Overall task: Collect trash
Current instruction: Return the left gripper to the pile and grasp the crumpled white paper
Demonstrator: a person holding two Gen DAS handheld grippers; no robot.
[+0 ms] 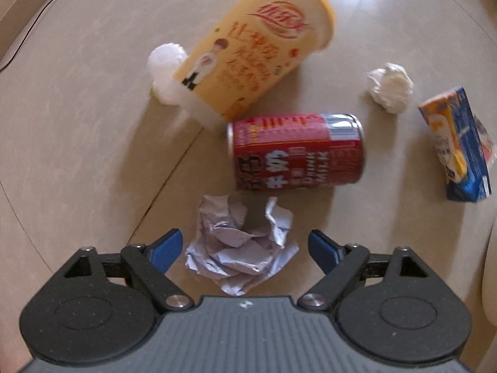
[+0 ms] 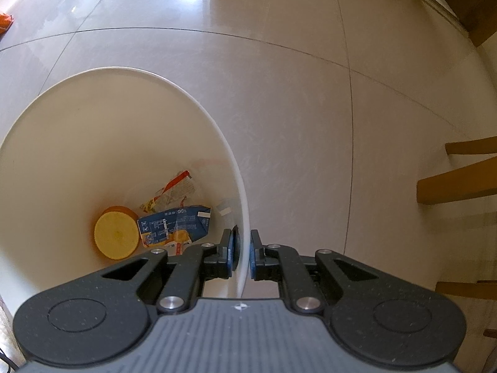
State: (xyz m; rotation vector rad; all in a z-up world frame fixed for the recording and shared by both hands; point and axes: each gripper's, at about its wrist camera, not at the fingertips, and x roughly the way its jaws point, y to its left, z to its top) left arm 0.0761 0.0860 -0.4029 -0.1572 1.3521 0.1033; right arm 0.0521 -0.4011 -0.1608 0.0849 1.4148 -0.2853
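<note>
Left gripper (image 1: 245, 250) spread astride the crumpled white paper ball (image 1: 240, 247) on the beige tile floor (image 1: 77, 124), near side of the red drink can (image 1: 295, 152), presumably for pickup; right gripper (image 2: 244, 256) pinching the white plastic bin's rim (image 2: 245, 211), likely steadying it

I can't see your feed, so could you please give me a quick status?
Left gripper open, straddling crumpled paper on floor. Right gripper shut on white bin rim. Red can just beyond, clear.
</note>
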